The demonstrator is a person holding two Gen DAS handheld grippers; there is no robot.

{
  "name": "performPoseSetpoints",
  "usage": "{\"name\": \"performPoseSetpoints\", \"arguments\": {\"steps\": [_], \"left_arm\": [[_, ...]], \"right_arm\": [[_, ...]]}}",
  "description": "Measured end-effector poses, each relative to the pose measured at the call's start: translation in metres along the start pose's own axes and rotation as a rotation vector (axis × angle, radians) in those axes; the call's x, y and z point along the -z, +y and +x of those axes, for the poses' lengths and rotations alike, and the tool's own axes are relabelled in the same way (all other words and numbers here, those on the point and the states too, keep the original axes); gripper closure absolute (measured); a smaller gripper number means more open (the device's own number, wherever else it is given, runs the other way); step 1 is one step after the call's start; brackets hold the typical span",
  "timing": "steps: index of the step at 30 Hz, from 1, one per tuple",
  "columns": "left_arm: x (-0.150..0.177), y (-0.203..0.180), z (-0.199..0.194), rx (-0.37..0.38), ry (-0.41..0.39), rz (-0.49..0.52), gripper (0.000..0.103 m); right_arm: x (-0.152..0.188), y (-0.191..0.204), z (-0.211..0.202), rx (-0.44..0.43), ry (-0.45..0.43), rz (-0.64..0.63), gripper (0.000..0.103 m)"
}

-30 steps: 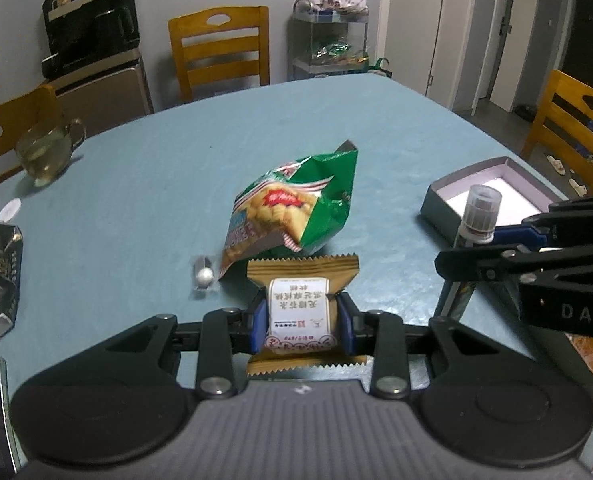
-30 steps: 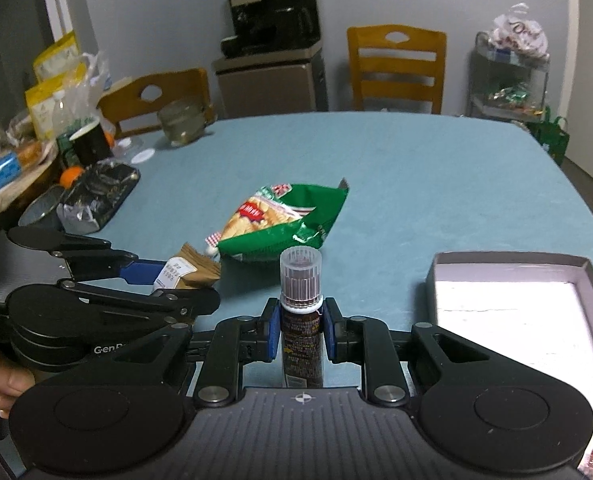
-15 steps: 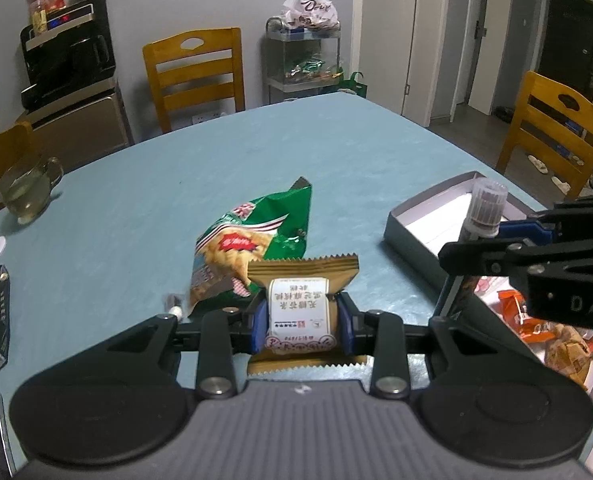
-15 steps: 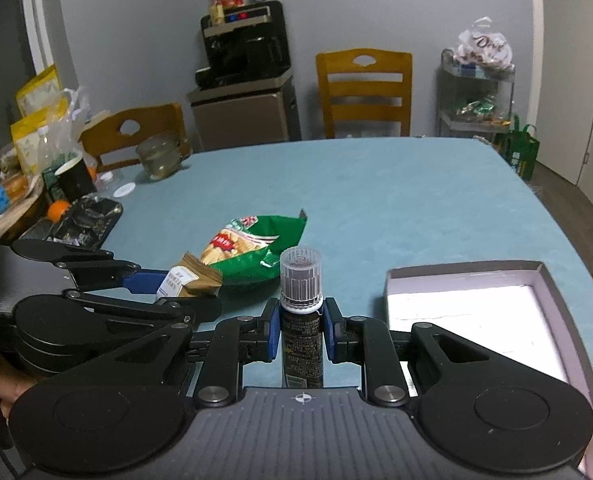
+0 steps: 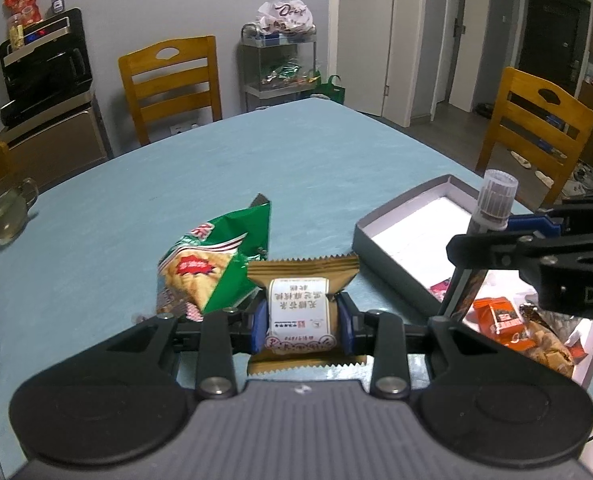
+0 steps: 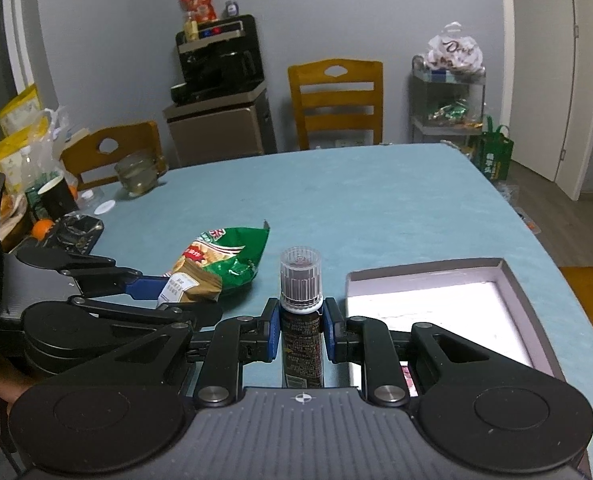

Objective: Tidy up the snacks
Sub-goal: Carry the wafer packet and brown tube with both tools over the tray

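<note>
Left wrist view: a brown wrapped pastry (image 5: 302, 308) is clamped between the blue pads of the left gripper (image 5: 302, 318), the jaws closed against its two sides and the packet held above the blue tablecloth (image 5: 296, 168). Just behind it, a green snack bag (image 5: 212, 268) is seen lying on the cloth. To the right, a grey open box (image 5: 392, 264) with a white inside is set on the table, and orange snack packets (image 5: 504, 318) are seen in its near end. From the right wrist view, a slim dark bottle with a clear ribbed cap (image 6: 300, 308) is gripped upright by the right gripper (image 6: 300, 330), the jaws drawn nearly shut on its narrow body; it is held beside the box's left wall. A glass mug (image 5: 4, 216) is set well apart, near the far left table edge.
</note>
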State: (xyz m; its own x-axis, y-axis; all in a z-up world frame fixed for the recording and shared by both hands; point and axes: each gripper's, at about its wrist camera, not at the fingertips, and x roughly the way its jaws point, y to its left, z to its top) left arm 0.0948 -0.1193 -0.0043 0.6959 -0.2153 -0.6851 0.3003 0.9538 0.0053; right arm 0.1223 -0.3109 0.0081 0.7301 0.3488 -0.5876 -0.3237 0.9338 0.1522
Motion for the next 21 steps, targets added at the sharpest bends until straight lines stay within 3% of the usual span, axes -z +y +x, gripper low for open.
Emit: {"name": "performPoseSetpoints", "arguments": {"steps": [21], "left_arm": [[-0.023, -0.057, 0.009, 0.125, -0.034, 0.110, 0.071]], "right_arm": [[0.014, -0.038, -0.039, 0.129, -0.056, 0.083, 0.080]]}}
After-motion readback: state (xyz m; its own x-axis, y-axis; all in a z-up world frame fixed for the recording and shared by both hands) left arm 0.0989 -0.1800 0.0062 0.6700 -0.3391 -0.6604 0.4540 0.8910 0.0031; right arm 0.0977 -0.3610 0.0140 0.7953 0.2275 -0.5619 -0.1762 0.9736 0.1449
